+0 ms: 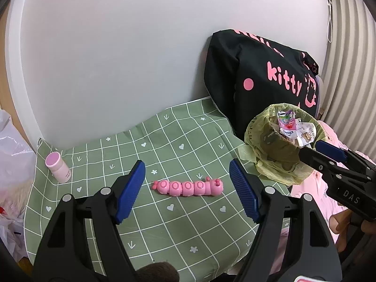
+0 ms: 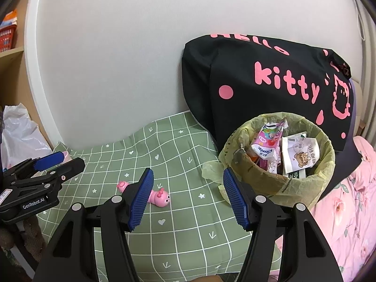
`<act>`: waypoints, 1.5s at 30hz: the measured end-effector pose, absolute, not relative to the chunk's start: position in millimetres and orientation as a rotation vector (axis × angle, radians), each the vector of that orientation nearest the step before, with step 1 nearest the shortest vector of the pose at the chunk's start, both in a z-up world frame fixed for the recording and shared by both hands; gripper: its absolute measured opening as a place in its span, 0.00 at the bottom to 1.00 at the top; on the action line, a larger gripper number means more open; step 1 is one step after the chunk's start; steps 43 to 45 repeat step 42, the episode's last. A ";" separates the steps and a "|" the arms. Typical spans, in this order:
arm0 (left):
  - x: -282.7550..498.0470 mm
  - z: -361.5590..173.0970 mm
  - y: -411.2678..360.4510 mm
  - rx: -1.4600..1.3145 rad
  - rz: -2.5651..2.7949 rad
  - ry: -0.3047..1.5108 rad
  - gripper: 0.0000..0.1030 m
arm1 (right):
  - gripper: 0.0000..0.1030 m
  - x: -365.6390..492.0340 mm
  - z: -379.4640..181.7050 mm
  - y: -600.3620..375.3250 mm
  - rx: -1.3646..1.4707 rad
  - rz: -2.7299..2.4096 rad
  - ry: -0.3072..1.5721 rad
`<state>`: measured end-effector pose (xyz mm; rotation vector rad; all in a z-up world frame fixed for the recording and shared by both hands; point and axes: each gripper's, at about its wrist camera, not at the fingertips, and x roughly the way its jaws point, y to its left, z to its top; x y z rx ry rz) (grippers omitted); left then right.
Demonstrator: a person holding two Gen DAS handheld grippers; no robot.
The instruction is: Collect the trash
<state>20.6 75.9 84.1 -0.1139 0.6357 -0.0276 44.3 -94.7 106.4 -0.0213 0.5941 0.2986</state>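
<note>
Left gripper [image 1: 188, 192] level, fingers spread above caterpillar toy [image 1: 188, 188]; right gripper [image 2: 188, 199] likewise.

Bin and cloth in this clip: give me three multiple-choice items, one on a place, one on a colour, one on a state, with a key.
1. Where does the bin stand?
A. In front of the black bag
B. Beside the pink bottle
C. On the shelf

2. What colour is the caterpillar toy on the green cloth?
A. Blue
B. Pink
C. Yellow

3. How do the jaws of the left gripper and right gripper stand?
A. Both shut on wrappers
B. Left open, right shut
C. Both open and empty

Key: 1 A, the lined bin sits at the cloth's right edge just ahead of the bag. 2 B, the toy's segments are all pink. 3 C, each wrist view shows a wide gap between the blue pads with nothing in it.
</note>
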 end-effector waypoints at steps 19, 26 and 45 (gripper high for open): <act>21.4 81.4 75.5 -0.113 -0.035 0.637 0.68 | 0.56 41.9 108.3 -101.0 -0.008 0.273 0.586; 21.3 80.5 74.9 -0.108 -0.053 0.638 0.68 | 0.56 41.2 108.5 -101.5 -0.006 0.268 0.586; 60.1 -12.2 195.3 -0.362 0.317 0.846 0.77 | 0.59 108.7 60.9 -26.4 -0.285 0.683 0.709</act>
